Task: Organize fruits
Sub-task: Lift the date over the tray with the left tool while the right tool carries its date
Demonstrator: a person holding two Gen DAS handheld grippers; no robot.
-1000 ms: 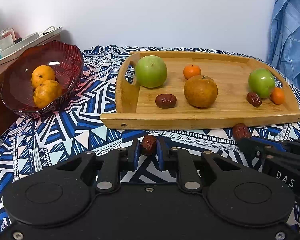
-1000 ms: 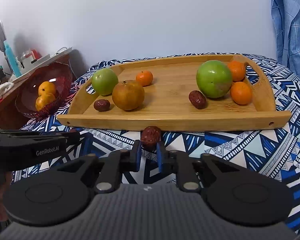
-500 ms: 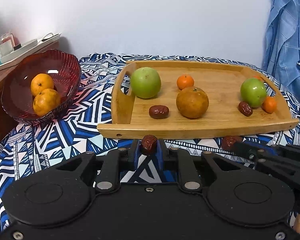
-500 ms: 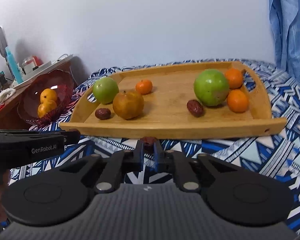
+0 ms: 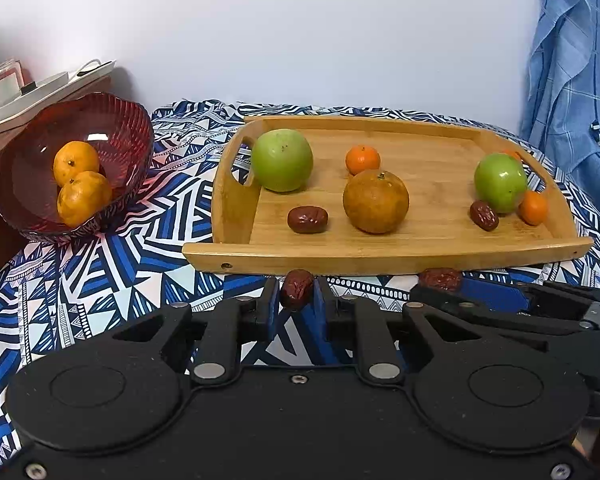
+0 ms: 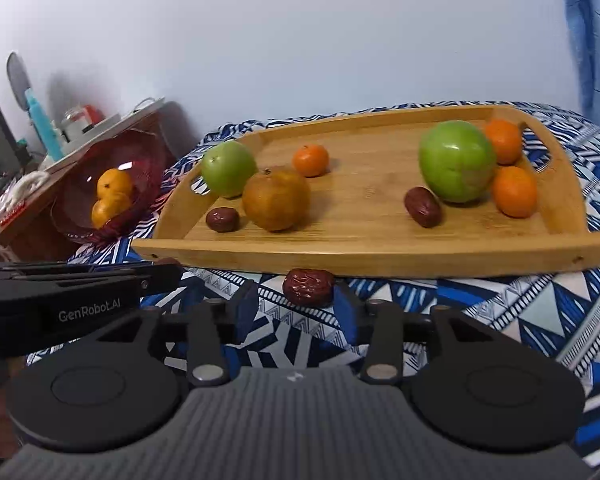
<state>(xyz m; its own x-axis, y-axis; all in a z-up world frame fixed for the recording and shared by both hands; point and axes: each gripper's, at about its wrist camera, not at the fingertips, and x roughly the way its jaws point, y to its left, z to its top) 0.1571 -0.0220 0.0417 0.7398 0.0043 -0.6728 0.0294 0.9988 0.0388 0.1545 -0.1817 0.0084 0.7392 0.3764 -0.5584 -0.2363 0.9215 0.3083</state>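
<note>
Now the left claw (image 5: 296, 300) still squeezes its wrinkly dark red date (image 5: 297, 289), lifted near the front edge of the long wooden tray (image 5: 380, 256). The right claw (image 6: 296, 312) has opened wide, letting go. Its own dark red date (image 6: 308, 287) sits between the spread fingers, beside the tray, not on it. That one needs another grab.

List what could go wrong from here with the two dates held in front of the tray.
1. The right gripper stands wider than the right date, so that date looks unclamped and may roll off on the cloth.
2. The left gripper pinches the left date only at its tips, so it could slip out.
3. Both sit low before the tray wall; pushing forward could bump it.
</note>
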